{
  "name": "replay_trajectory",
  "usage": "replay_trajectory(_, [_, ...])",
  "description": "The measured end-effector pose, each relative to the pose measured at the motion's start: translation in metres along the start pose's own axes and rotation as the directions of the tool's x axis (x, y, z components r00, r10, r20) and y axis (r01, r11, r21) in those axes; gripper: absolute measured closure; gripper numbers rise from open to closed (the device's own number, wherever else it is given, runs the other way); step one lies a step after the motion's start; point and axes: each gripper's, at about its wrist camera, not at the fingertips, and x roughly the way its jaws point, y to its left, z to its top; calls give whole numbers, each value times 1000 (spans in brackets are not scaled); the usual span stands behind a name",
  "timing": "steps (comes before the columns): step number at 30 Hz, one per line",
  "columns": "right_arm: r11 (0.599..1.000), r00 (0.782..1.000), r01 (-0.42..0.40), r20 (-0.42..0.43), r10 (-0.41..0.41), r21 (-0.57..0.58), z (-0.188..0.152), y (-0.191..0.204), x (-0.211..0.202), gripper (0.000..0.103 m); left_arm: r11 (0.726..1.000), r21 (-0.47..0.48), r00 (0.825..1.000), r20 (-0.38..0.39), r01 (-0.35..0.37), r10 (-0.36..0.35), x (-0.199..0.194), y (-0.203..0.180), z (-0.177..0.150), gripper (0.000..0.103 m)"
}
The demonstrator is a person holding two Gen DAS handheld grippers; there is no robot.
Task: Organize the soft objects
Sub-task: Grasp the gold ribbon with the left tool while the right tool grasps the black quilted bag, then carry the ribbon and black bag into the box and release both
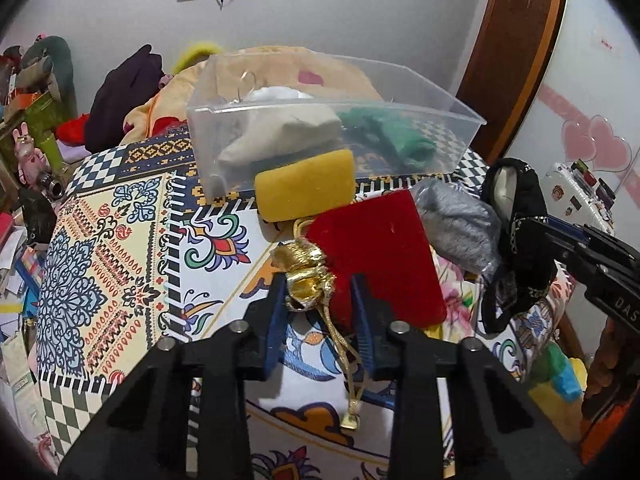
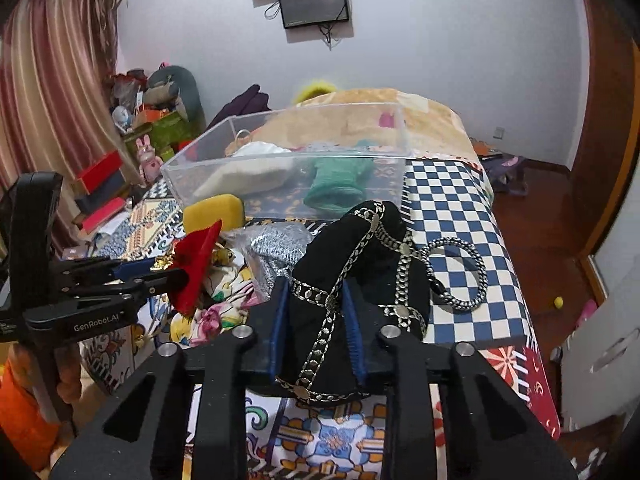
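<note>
My left gripper [image 1: 320, 288] is shut on the gold-trimmed neck of a red velvet pouch [image 1: 384, 256], held above the patterned bedspread; its gold cord hangs down. It also shows in the right wrist view [image 2: 196, 268]. My right gripper [image 2: 314, 300] is shut on a black pouch [image 2: 360, 276] with silver chain trim, seen at the right in the left wrist view [image 1: 516, 240]. A clear plastic bin [image 1: 460, 120] farther back holds a cream cloth [image 1: 288, 132], a green knit item [image 1: 392, 136] and something white. A yellow sponge [image 1: 306, 190] lies against the bin's front.
A grey sparkly pouch [image 1: 460, 224] in clear wrap lies between the two held pouches. A peach blanket [image 2: 432, 120] is heaped behind the bin. Clutter of boxes and toys [image 2: 140, 136] stands to the left of the bed. Wooden floor [image 2: 540, 216] lies to the right.
</note>
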Motion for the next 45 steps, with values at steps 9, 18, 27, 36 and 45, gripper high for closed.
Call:
replay_trajectory(9, [999,997,-21,73,19,25,13,-5,-21,87,1000,3,994,104,-14,13,-38,-2,14,78])
replay_trajectory(18, [1000,984,-6,176,8,-12,42,-1,-41,87,999,15,969,247,-32,28,-77,-2,50,78])
replay_trajectory(27, [999,954,-2,298,17,-51,89,9,-40,87,996,-3,944,318,-93,89,-78,2,88,78])
replay_trajectory(36, [996,952,18,305,12,-93,111,25,-5,87,990,-9,945,299,-138,134,-49,8,117,78])
replay_trajectory(45, [993,978,40,210,-16,-114,114,31,46,87,990,-18,970,199,-141,142,3,18,128,78])
